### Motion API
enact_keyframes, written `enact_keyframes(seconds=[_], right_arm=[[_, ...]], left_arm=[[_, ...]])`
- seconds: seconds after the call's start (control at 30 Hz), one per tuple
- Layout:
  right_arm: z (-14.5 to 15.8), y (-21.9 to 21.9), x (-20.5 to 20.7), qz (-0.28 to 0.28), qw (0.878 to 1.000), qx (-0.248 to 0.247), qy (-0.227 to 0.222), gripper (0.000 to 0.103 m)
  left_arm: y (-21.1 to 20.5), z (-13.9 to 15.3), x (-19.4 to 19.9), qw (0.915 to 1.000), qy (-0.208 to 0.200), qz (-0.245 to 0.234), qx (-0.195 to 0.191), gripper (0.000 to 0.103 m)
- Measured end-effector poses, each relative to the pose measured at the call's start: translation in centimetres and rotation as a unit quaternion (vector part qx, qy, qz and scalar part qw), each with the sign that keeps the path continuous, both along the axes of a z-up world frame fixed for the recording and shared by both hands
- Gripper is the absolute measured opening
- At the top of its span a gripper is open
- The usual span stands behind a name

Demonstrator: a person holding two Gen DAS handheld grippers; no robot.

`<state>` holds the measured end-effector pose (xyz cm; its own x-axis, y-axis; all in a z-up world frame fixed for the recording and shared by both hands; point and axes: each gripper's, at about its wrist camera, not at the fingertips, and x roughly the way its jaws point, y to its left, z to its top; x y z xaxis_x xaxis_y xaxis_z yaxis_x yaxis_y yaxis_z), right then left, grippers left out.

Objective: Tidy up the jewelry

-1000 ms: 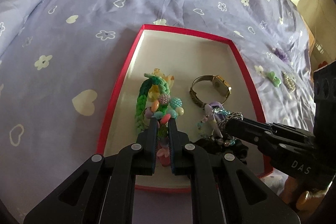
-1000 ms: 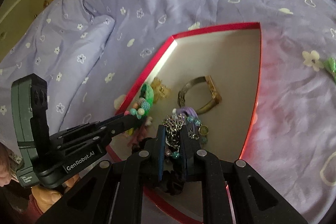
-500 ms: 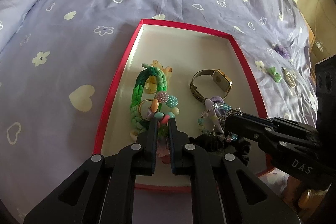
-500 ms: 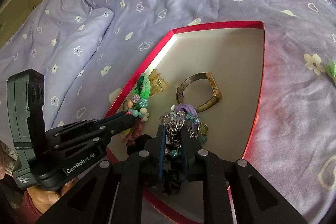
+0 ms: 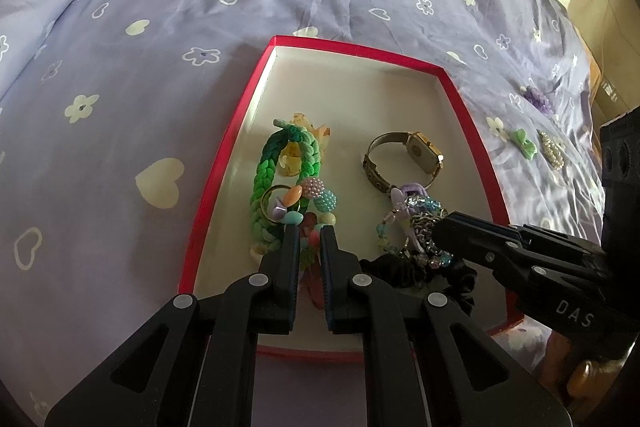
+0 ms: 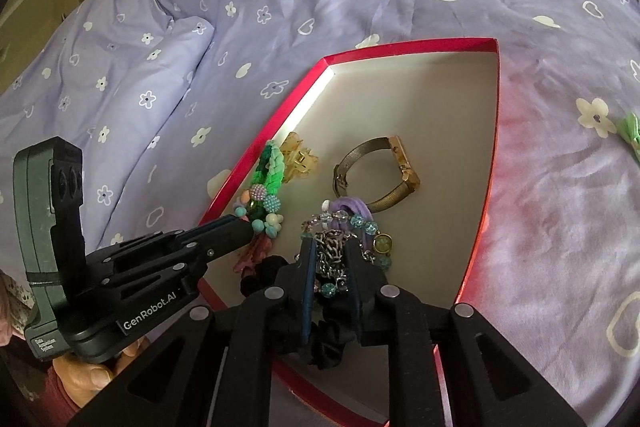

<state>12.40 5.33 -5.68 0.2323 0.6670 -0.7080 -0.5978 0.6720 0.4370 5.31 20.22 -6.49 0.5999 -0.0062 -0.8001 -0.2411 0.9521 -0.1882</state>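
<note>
Since the earlier frame, right hand-held gripper (image 6: 329, 247) has eased its jaws slightly wider, silver chain bracelet (image 6: 330, 247) between them; both stayed put. Left hand-held gripper (image 5: 309, 231) is fully closed on pastel bead bracelet (image 5: 310, 195). Red box (image 5: 224, 163) on the bed (image 5: 160, 27), frame centre, holds one green braided band (image 5: 266, 179), one gold watch (image 5: 420, 155), one amber claw clip (image 6: 300, 159), one black scrunchie (image 5: 404, 267). Three clips lie outside, right edge.
</note>
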Motion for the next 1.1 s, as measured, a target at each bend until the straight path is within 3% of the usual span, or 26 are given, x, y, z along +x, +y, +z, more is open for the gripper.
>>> enact_keyframes(seconds=[0.23,0.53,0.67,0.93,1.1], right_arm=[[0.3,-0.4,0.0,-0.006,1.0,0.006,0.0,0.02],[2.5,-2.1,-0.4,-0.026,0.999,0.034,-0.023,0.05],[3.4,-3.2,-0.8,-0.036,0.998,0.045,-0.036,0.055],[4.1,-5.1,-2.3,-0.044,0.996,0.065,-0.049,0.077],[3.7,-6.0,-3.3,-0.049,0.996,0.066,-0.043,0.078]], left_arm=[[-0.2,0.4,-0.2,1.0,-0.001,-0.002,-0.001,0.014],[-0.8,1.9,-1.2,0.9998,-0.016,-0.001,0.009,0.054],[-0.7,2.6,-2.2,0.9997,-0.023,0.004,0.013,0.066],[-0.5,3.5,-4.6,0.9992,-0.031,0.024,-0.007,0.076],[-1.0,4.0,-6.0,0.9988,-0.034,0.031,-0.02,0.083]])
